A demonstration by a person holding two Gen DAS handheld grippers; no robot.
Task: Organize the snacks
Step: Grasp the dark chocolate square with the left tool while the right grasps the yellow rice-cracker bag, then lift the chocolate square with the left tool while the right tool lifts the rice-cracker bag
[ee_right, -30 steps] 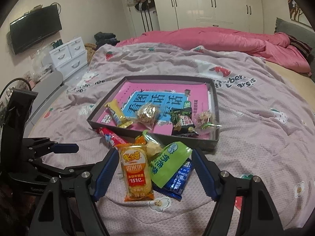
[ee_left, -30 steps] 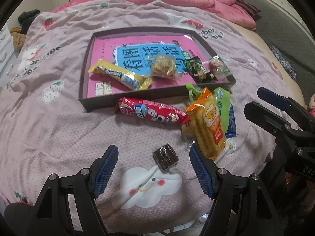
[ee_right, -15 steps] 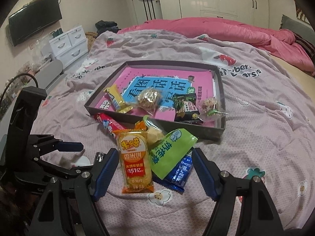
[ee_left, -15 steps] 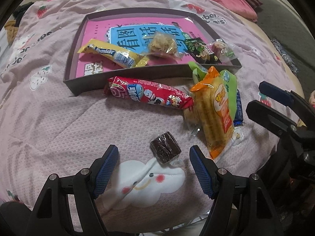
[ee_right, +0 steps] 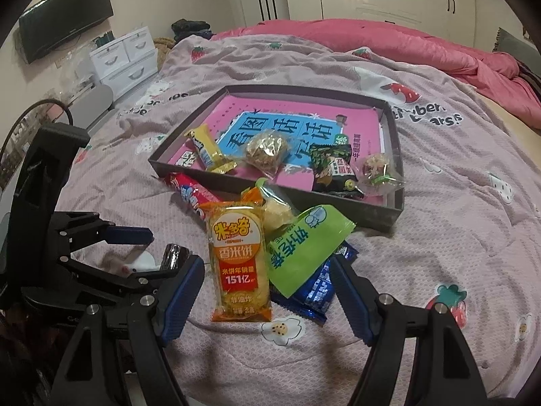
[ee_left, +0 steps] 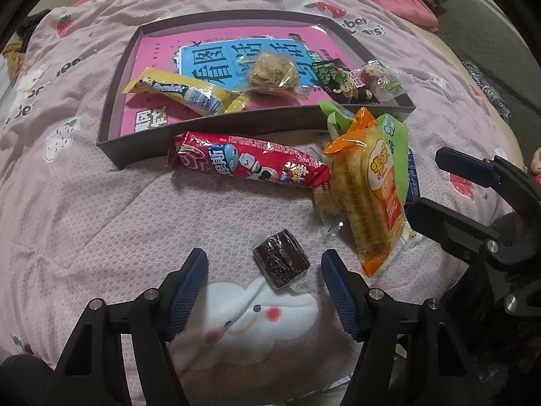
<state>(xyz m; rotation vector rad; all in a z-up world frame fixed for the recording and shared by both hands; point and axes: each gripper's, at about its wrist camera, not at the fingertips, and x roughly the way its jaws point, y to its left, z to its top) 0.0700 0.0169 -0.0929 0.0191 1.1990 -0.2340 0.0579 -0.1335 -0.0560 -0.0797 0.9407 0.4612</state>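
A small brown cake (ee_left: 280, 264) in clear wrap lies on the bed cover between the fingers of my left gripper (ee_left: 265, 270). Its jaws are closing, and the pads stand clear of the cake on both sides. My right gripper (ee_right: 267, 267) is open over a pile: an orange rice-cracker pack (ee_right: 240, 264), a green pack (ee_right: 301, 247) and a blue pack (ee_right: 318, 287). A red biscuit pack (ee_left: 250, 162) lies in front of the dark tray (ee_left: 216, 128). The tray holds a yellow bar (ee_left: 189, 93), a clear-wrapped cake (ee_left: 270, 71), a dark green packet (ee_left: 341, 81) and a small wrapped sweet (ee_left: 378, 77).
The tray sits mid-bed on a lilac printed cover (ee_left: 84, 220), over a pink book. A pink quilt (ee_right: 422, 44) is bunched at the far side. White drawers (ee_right: 125, 57) and a wall screen (ee_right: 64, 17) stand off the bed's left. Both grippers sit close together near the bed's near edge.
My left gripper has sunk toward the brown cake, so the snacks look larger, and its jaws have narrowed a little. The right gripper's view has tilted slightly; its jaws are unchanged.
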